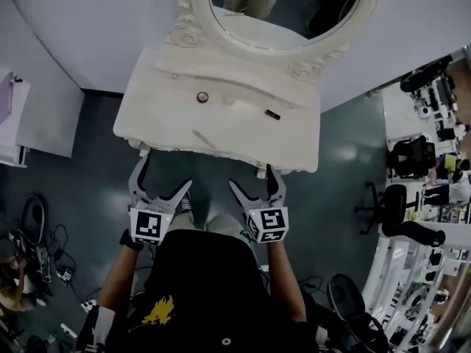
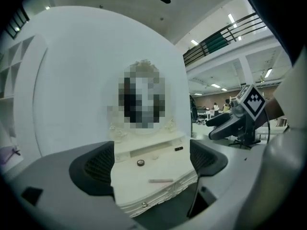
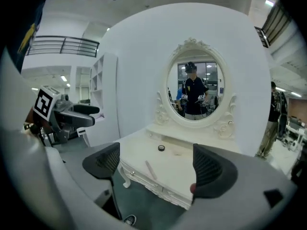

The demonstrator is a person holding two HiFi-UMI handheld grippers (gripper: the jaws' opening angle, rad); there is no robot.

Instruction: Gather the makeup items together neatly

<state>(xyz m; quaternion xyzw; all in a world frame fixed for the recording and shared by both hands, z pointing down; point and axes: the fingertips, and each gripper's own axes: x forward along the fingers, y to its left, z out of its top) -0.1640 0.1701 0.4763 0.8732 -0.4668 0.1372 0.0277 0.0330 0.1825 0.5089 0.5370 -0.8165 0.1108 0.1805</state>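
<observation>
A white vanity table (image 1: 154, 123) stands ahead of me with a few makeup items spread over its top. A small round dark jar (image 1: 202, 97) lies near the back. A short dark tube (image 1: 273, 114) lies to the right, and a pale slim stick (image 1: 204, 139) near the front edge. My left gripper (image 1: 163, 176) and right gripper (image 1: 252, 179) hang side by side in front of the table, short of its edge, both open and empty. The left gripper view frames the jar (image 2: 140, 163), tube (image 2: 178, 148) and stick (image 2: 160, 180) between its jaws. The right gripper view shows the jar (image 3: 161, 148) and stick (image 3: 150, 169).
An oval mirror (image 1: 283, 20) in an ornate frame rises at the table's back against a curved white wall. Black office chairs (image 1: 401, 212) and desks stand at the right. Cables and gear (image 1: 44, 256) lie on the dark floor at the left, beside a white shelf unit (image 1: 15, 123).
</observation>
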